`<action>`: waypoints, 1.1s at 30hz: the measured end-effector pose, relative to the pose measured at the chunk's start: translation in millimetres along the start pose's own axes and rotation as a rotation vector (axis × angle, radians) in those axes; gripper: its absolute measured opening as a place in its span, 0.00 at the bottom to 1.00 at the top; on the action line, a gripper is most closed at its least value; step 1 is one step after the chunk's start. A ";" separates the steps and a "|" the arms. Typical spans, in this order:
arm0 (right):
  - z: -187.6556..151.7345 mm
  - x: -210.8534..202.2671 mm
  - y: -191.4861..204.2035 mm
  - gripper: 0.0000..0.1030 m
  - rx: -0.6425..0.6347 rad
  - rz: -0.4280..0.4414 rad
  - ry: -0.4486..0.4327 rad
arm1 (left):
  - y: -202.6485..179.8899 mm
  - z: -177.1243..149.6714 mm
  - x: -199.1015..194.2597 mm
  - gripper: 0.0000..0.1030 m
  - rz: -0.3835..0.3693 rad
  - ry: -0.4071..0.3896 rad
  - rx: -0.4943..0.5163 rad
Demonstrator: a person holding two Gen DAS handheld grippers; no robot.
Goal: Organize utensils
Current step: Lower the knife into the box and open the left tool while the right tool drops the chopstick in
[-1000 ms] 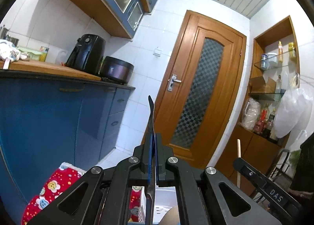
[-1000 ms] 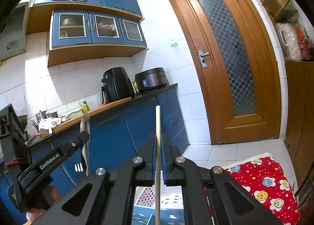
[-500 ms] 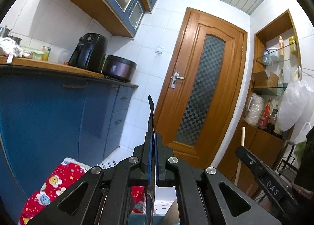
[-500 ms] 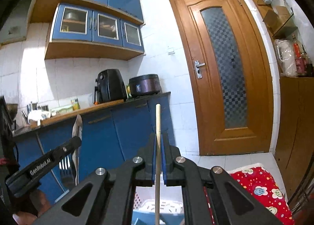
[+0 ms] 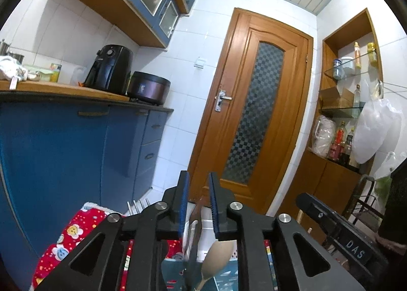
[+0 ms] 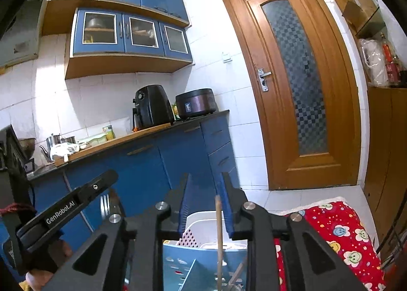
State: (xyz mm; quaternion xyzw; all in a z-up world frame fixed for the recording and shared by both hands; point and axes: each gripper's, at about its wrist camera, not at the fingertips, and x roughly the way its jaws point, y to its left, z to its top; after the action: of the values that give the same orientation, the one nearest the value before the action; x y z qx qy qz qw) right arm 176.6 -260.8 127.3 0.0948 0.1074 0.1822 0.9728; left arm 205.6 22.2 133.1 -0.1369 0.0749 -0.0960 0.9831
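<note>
My left gripper (image 5: pixel 198 179) is open. A dark utensil handle (image 5: pixel 194 235) and a tan wooden spoon (image 5: pixel 218 255) stand below, between its jaws, in a blue holder (image 5: pixel 175 273). Fork tines (image 5: pixel 138 205) stick up to the left. My right gripper (image 6: pixel 204 179) is open. A thin wooden stick (image 6: pixel 218 235) stands free between its jaws in the blue holder (image 6: pixel 188 265). The left gripper's body (image 6: pixel 63 212) shows at the left of the right wrist view.
A white basket (image 6: pixel 203 225) sits behind the holder on a red patterned cloth (image 6: pixel 338 230). Blue cabinets (image 5: pixel 63 146) with an air fryer (image 5: pixel 108 70) and cooker (image 5: pixel 148 86) stand left. A wooden door (image 5: pixel 251 113) is ahead, shelves (image 5: pixel 348 103) right.
Both grippers have opened. The dark utensil left the left jaws and the wooden stick left the right jaws; both now sit lower in the blue holder.
</note>
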 end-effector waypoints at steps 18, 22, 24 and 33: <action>16.5 -65.4 11.2 0.26 0.061 0.029 0.069 | -24.2 19.5 -63.4 0.23 -0.024 0.047 0.048; 11.9 -78.4 12.5 0.26 0.069 0.040 0.102 | -26.5 16.9 -79.4 0.23 -0.019 0.064 0.058; 8.9 -85.0 14.1 0.26 0.067 0.037 0.116 | -26.6 15.4 -83.9 0.23 -0.017 0.081 0.057; -12.5 -109.3 15.2 0.26 0.088 0.032 0.176 | -23.2 0.8 -106.9 0.23 -0.011 0.151 0.050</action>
State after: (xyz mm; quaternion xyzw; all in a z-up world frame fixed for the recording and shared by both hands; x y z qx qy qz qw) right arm 69.0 -286.0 137.9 0.1226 0.1990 0.2003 0.9514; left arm 98.1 22.9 153.4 -0.1053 0.1458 -0.1134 0.9771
